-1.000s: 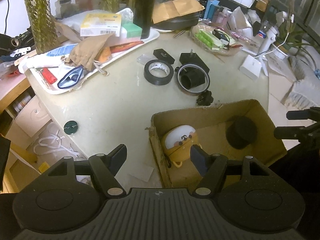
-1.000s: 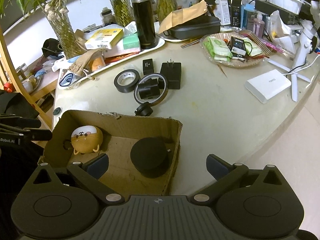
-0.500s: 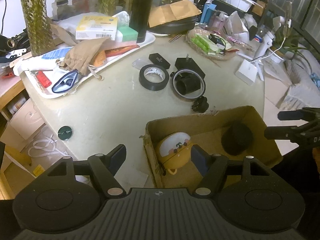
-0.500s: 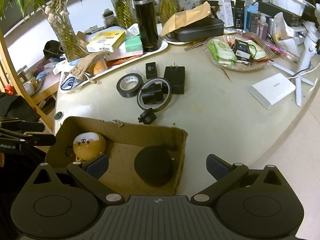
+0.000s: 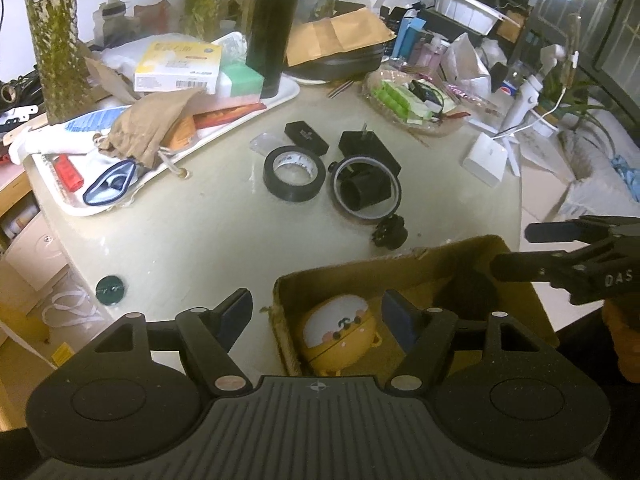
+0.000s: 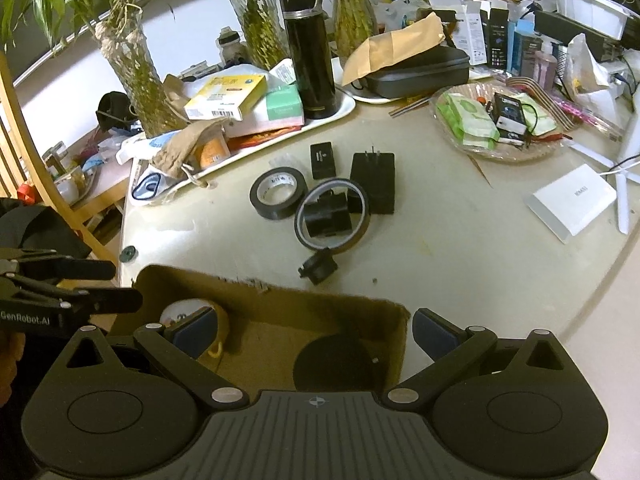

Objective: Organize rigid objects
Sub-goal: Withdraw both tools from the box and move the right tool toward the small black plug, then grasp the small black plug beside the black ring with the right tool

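A cardboard box sits at the near table edge. It holds a yellow round toy and a black round object. Beyond it on the table lie a black tape roll, a thin ring around a black block, a black plug adapter, a small black box and a small black knob. My left gripper is open and empty over the box's left wall. My right gripper is open and empty above the box.
A white tray with boxes, a brown pouch and a black flask stands at the back left. A glass dish of packets and a white box lie at the right. Plant vases line the back.
Both grippers have drawn back and up from the box, so it sits lower and partly behind the fingers. The objects on the table have not moved.
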`<state>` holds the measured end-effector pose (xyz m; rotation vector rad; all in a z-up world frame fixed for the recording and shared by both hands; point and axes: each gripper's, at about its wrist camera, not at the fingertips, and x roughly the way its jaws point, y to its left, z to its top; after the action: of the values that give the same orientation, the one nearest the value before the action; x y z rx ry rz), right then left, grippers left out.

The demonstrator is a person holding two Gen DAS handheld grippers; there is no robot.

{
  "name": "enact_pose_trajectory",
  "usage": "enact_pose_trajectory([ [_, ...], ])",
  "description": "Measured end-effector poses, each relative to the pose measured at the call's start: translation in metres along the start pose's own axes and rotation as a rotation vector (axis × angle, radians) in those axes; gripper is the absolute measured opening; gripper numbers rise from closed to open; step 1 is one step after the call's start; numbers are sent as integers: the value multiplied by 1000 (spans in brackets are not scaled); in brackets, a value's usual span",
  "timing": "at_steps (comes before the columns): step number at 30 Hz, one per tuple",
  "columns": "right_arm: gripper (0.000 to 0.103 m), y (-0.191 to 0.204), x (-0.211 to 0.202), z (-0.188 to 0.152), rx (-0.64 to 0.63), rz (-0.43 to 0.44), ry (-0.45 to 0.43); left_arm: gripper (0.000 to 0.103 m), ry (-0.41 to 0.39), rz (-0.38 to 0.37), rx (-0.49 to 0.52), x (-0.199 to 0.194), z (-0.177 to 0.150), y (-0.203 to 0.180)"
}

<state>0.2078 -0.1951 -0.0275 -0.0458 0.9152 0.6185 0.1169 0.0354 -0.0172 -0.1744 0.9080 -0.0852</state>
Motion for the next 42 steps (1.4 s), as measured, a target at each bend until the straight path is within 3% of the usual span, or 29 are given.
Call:
enact_pose_trajectory([
  [13,101,-1,25,29,47,46,24,71,-28,-34,35,15,20,-8],
  [25,82,-18,62,37,214,89,112,71,-77,18,-7,17,23,10],
  [33,60,-28,88,41,326,71,166,71,-67,8,-37,23,18,20],
  [42,51,-32,115,41,427,59,188,71,-84,-23,-82,23,19,28],
])
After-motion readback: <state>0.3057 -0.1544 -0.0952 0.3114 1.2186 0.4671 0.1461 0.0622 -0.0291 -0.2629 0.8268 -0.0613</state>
